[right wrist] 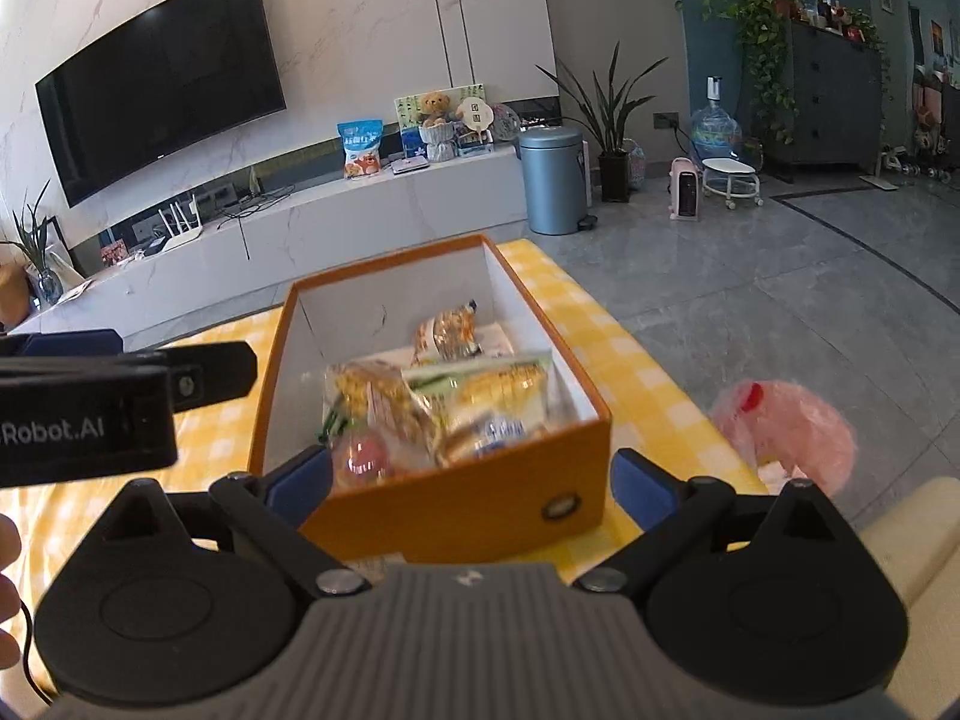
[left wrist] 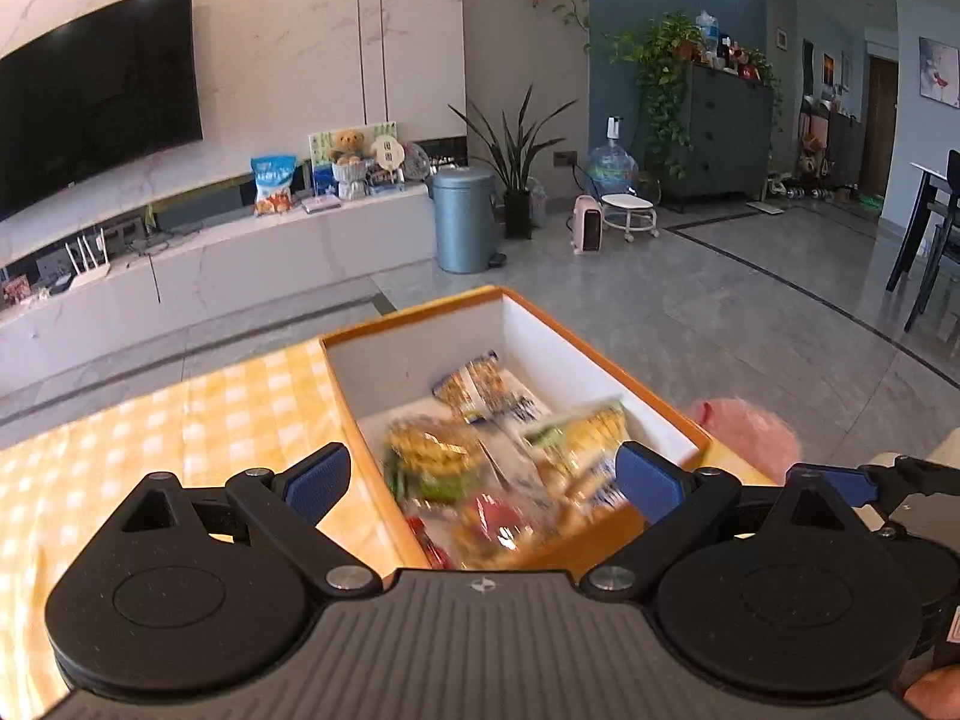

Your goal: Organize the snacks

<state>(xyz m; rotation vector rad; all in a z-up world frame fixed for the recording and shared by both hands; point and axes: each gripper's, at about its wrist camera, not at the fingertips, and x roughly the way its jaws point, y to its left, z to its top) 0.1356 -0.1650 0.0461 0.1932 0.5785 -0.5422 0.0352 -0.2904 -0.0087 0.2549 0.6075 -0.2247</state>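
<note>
An orange box (left wrist: 414,360) with a white inside stands on the yellow checked tablecloth (left wrist: 240,408) and holds several snack packets. Among them are a yellow corn packet (left wrist: 576,438) and a blue-printed packet (left wrist: 486,387), all blurred. My left gripper (left wrist: 483,480) is open over the box's near left corner, with nothing between its fingers. In the right wrist view my right gripper (right wrist: 474,489) is open, its fingers either side of the box's near wall (right wrist: 450,516). The corn packet (right wrist: 480,387) lies on top of the pile. My left gripper (right wrist: 240,369) shows side-on at the left.
A crumpled pink plastic bag (right wrist: 786,432) lies on the cloth right of the box, near the table's right edge (right wrist: 666,372). A cream cushion (right wrist: 924,540) sits low right. Beyond are grey floor, a blue bin (right wrist: 552,180) and a TV cabinet (right wrist: 360,222).
</note>
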